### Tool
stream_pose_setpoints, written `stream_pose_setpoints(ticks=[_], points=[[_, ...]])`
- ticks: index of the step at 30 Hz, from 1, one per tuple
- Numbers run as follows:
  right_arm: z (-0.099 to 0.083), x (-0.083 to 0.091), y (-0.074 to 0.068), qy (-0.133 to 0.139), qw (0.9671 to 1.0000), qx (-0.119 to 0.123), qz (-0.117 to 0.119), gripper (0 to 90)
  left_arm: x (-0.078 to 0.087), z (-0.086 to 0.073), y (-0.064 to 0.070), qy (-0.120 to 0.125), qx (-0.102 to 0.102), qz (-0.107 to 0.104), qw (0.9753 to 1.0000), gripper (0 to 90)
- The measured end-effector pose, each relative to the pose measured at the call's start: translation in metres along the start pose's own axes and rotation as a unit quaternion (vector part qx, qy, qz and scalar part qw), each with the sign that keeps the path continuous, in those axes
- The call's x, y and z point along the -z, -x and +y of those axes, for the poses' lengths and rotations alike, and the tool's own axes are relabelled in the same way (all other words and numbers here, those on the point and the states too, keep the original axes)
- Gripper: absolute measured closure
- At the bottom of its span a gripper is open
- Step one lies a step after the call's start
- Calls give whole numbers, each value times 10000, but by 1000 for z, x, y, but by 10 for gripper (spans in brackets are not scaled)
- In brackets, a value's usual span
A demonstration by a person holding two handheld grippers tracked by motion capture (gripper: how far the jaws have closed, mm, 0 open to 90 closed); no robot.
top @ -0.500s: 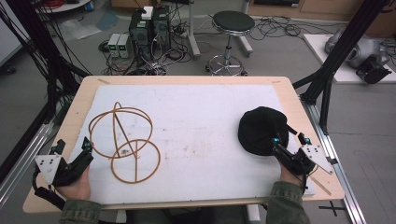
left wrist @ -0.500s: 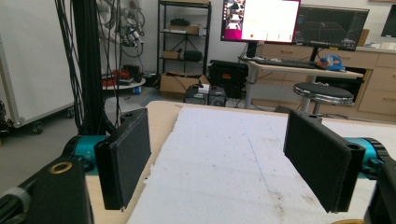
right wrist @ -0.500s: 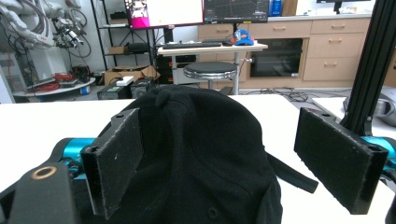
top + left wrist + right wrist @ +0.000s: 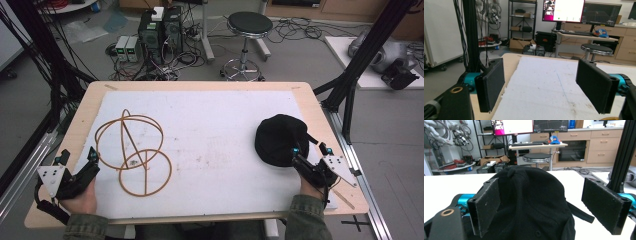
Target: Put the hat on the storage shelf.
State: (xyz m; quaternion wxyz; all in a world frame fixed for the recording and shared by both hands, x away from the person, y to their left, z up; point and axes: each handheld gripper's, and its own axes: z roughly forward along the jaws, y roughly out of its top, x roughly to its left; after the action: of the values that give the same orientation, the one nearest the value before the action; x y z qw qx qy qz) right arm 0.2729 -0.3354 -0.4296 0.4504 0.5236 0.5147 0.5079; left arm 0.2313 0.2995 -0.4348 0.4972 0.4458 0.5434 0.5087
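Right tongs [image 4: 306, 151], jaws apart, straddle a black fabric cap [image 4: 279, 137] near the table's [image 4: 200, 86] right edge; left tongs [image 4: 77, 159], also apart, sit by a brown wire frame [image 4: 132, 150].

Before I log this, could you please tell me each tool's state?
Left tool: open, holding nothing.
Right tool: open, at the black fabric cap.

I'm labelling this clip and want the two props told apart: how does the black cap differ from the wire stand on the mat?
The black cap is a solid, dark, soft dome; the wire stand is a thin tan frame of open hoops that shows the mat through it. The cap lies at the right, between the open jaws of the right gripper; the stand lies at the left, just ahead of the open left gripper, untouched. Both rest on the white mat.
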Motion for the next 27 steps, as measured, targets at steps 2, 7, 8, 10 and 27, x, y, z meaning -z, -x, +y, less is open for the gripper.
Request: stream_pose_setpoints(ticks=[2, 7, 8, 10, 27], points=[[0, 0, 1, 22, 10000, 12, -10, 151, 0, 0, 0, 3, 12, 1, 10000, 233], [0, 0, 0, 19, 10000, -2, -3, 151, 0, 0, 0, -9, 14, -16, 10000, 233], [0, 0, 0, 24, 10000, 6, -6, 151, 0, 0, 0, -10, 14, -15, 10000, 233], [0, 0, 0, 22, 10000, -8, -4, 152, 0, 0, 0, -5, 18, -23, 10000, 233], [1, -18, -9, -179, 9994, 224, 209, 153, -1, -1, 2, -93, 69, -94, 9999, 233]])
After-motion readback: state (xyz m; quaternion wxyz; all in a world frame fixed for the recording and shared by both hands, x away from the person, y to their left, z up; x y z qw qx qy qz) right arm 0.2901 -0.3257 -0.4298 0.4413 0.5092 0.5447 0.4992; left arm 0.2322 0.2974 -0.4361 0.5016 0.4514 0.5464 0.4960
